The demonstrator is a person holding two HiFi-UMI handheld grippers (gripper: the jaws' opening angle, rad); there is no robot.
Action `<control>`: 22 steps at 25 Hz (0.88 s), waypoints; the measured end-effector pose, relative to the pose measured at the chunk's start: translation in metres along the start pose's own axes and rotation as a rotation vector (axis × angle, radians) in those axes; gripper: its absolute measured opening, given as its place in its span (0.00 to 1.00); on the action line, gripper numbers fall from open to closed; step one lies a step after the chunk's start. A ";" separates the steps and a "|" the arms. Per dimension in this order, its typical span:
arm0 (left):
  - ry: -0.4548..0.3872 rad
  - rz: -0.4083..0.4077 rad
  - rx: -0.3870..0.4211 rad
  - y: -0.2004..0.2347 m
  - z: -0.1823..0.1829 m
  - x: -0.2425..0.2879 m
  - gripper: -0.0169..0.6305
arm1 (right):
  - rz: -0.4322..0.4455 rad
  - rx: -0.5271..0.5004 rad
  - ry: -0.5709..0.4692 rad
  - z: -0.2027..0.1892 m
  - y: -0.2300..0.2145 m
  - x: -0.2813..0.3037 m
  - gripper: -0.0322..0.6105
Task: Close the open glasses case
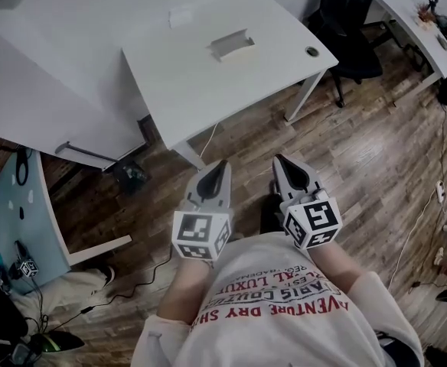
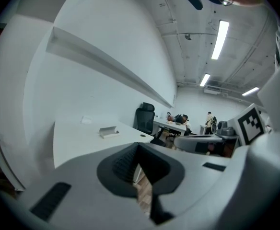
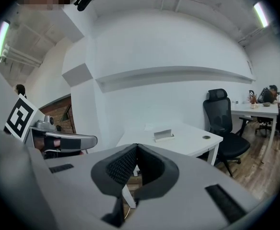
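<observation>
Glasses case, pale grey, rectangular, lid up (image 1: 231, 44): in the head view it sits open on the far part of a white flat-topped bench (image 1: 170, 82), well apart from both tools. Left hand-held gripper (image 1: 222, 165) and right hand-held gripper (image 1: 278, 159), both grey plastic with marker cubes, are held close to the person's chest over the brown wood-plank floor (image 1: 361, 151), tips pointing toward the bench. Neither is near the glasses case. A black office chair (image 1: 354, 21) stands at the far right, beyond the bench corner.

Left gripper view: jaws clenched tip to tip, nothing between them, only floor showing through the gap lower down. The glasses case is small, far ahead on the bench top, lid raised.

Right gripper view: same story, jaws pressed together and empty. The glasses case lies far ahead, mid-bench, left of the office chair, its lid tilted up.

Progress, as I judge it: nothing done yet. The lid is not closed and no contact has been made. Left to do: step or reach toward the bench, bring one hand-held gripper over the raised lid, push it down until it shuts, and possibly steady the base with the other. The exact hinge side is too small to tell from here.
</observation>
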State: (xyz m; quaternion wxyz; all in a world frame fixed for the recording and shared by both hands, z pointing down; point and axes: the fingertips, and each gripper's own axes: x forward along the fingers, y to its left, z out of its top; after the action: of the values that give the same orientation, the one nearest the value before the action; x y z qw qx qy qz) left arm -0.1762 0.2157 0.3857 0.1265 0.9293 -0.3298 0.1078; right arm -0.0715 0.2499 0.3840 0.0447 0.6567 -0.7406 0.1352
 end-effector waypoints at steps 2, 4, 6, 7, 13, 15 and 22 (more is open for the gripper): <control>0.002 0.019 -0.001 -0.003 0.005 0.019 0.02 | 0.026 -0.008 -0.003 0.007 -0.018 0.010 0.07; 0.004 0.038 -0.010 -0.005 0.010 0.042 0.02 | 0.052 -0.012 -0.002 0.014 -0.039 0.024 0.07; 0.001 0.062 -0.023 -0.008 0.017 0.066 0.02 | 0.082 -0.014 0.005 0.021 -0.061 0.038 0.07; -0.001 0.077 -0.026 -0.010 0.021 0.077 0.02 | 0.099 -0.019 0.008 0.026 -0.073 0.044 0.07; -0.017 0.162 -0.044 -0.026 0.047 0.154 0.02 | 0.184 -0.053 0.034 0.053 -0.148 0.080 0.07; -0.024 0.187 -0.059 -0.030 0.054 0.177 0.02 | 0.213 -0.070 0.047 0.059 -0.171 0.090 0.07; -0.008 0.249 -0.125 -0.035 0.056 0.233 0.02 | 0.248 -0.070 0.084 0.066 -0.234 0.125 0.07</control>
State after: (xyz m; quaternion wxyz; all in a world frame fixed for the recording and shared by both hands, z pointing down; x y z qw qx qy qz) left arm 0.0303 0.0882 0.3928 0.1683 0.8720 -0.4491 0.0980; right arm 0.1496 0.0893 0.3839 0.0813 0.5518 -0.8179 0.1412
